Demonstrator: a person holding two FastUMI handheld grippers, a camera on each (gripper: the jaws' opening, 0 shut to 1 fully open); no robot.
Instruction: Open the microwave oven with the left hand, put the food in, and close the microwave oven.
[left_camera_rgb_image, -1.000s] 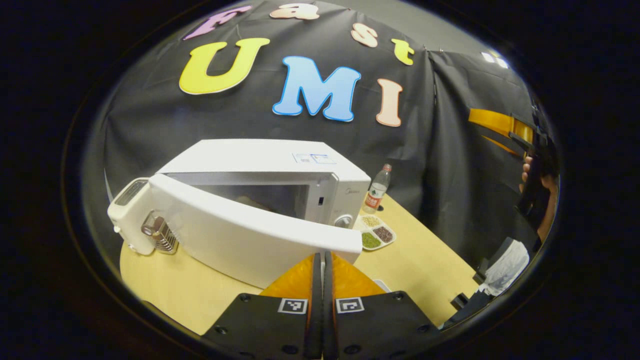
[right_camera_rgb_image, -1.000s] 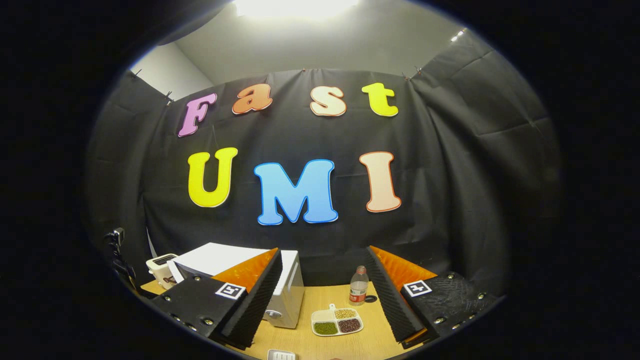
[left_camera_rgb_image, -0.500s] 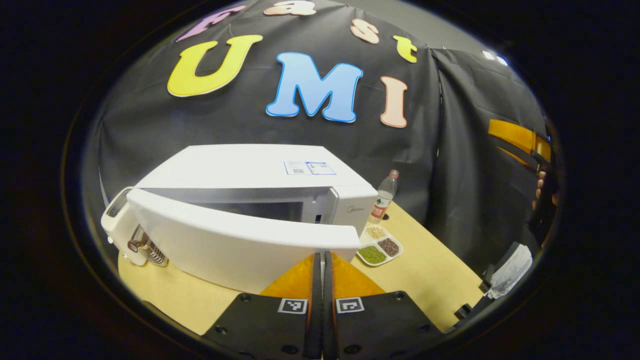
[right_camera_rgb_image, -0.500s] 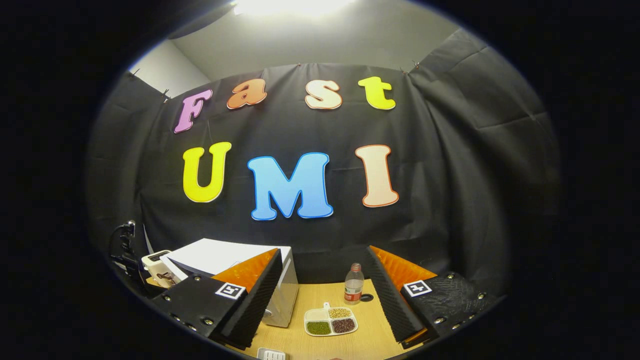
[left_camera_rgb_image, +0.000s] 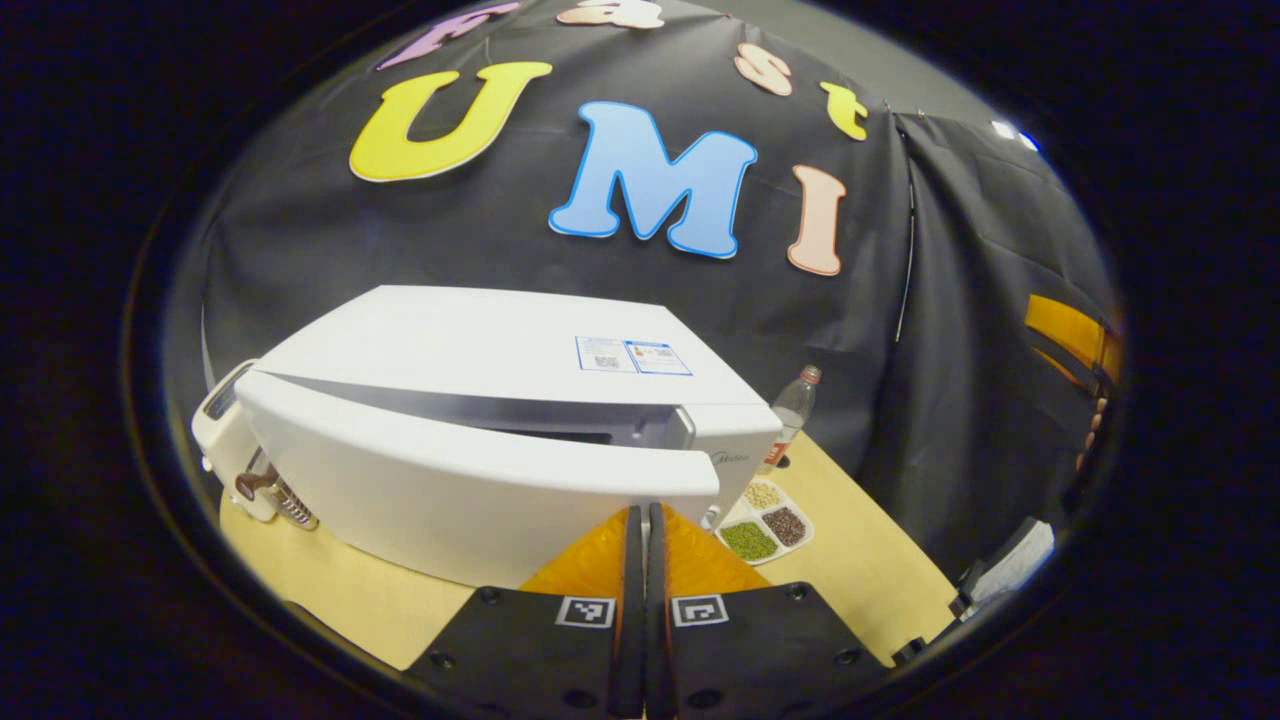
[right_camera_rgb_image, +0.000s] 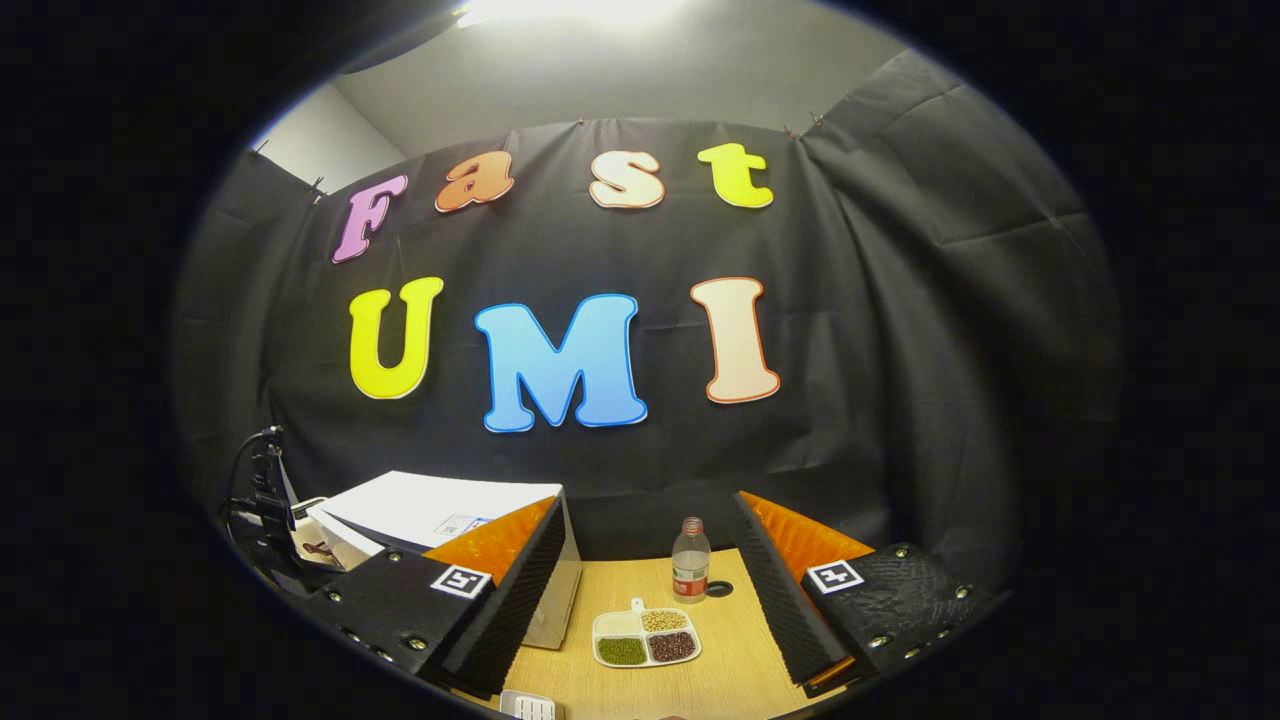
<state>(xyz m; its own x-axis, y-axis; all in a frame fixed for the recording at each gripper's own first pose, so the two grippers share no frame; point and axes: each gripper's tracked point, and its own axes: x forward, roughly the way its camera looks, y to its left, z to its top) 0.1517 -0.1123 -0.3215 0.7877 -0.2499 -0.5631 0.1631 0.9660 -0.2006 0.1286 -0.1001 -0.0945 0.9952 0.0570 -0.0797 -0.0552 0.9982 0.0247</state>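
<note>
The step in hand looks like the closing of the white microwave oven (left_camera_rgb_image: 500, 350), which stands toward the counter's back-left corner. Its curved white door (left_camera_rgb_image: 470, 480) hangs a little ajar, with a narrow dark gap along its top edge. The left tongs (left_camera_rgb_image: 640, 520) are pressed together with nothing between them, their tips just at the door's free end, seemingly touching its lower edge.

To do this well, push with the closed tips as a blunt pad, flat against the door's face near that free end, where leverage about the hinge is greatest. Push straight toward the oven body, not downward, so the tips do not slide off the smooth plastic. Follow through until the latch catches; stopping short would probably leave the door sprung. Keep the force steady, since a light oven may skid across the pale wooden counter (left_camera_rgb_image: 860, 560).

The food cannot be made out through the gap, so whether it sits inside I cannot tell.

The right tongs (right_camera_rgb_image: 650, 570) are spread wide and empty, held high. Below them lie a white divided dish of beans (right_camera_rgb_image: 645, 640) and a clear plastic bottle (right_camera_rgb_image: 690, 565), well apart from the door's path, near the counter's back edge
</note>
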